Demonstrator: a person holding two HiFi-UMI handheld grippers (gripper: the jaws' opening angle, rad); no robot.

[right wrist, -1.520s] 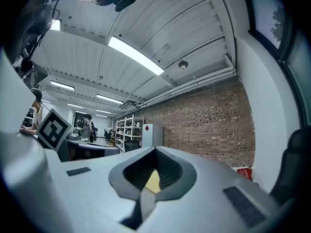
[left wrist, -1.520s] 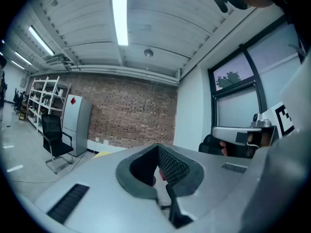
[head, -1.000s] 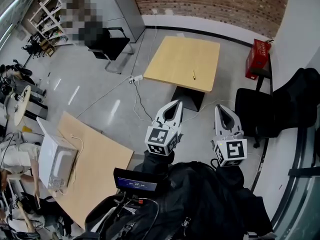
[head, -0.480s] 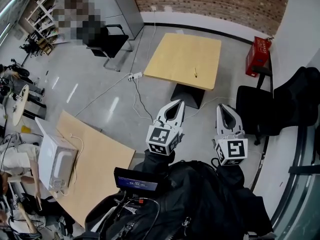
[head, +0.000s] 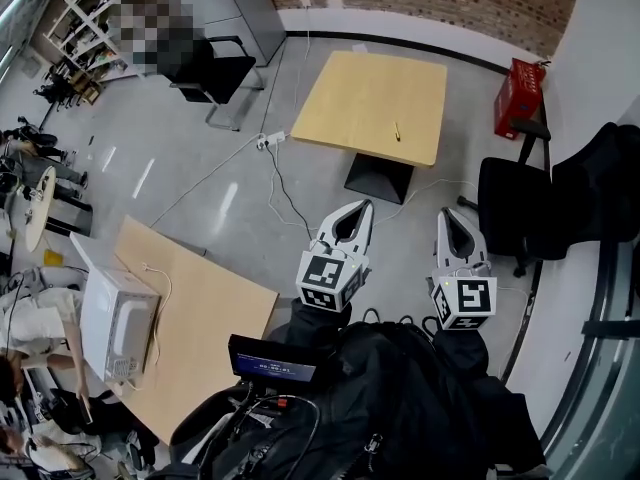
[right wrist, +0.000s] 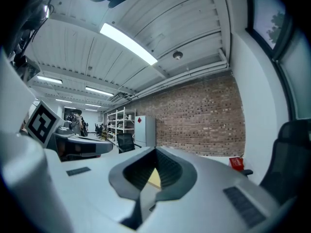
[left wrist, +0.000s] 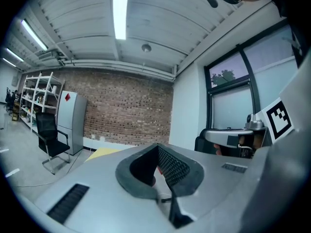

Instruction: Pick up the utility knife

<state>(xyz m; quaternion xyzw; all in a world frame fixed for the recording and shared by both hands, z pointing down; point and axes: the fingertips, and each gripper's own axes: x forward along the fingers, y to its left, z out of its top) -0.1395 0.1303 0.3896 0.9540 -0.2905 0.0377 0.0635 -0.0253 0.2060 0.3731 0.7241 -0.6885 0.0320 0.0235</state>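
The utility knife, small and yellow, lies on the square light wooden table far ahead across the floor. My left gripper and right gripper are held up side by side in front of the person's dark jacket, well short of the table. Both point toward it. In the left gripper view, the left gripper has its tips touching and nothing between the ribbed pads. In the right gripper view, the right gripper is likewise shut and empty. A sliver of the yellow table shows through its jaws.
A red crate stands right of the table. Black chairs are on the right. Another chair and a grey cabinet are at the back left. A power strip with cables lies on the floor. A wooden board and a microwave are at the left.
The table and knife sit slightly higher and further right in the head view. Both grippers keep the same pose and stay shut.
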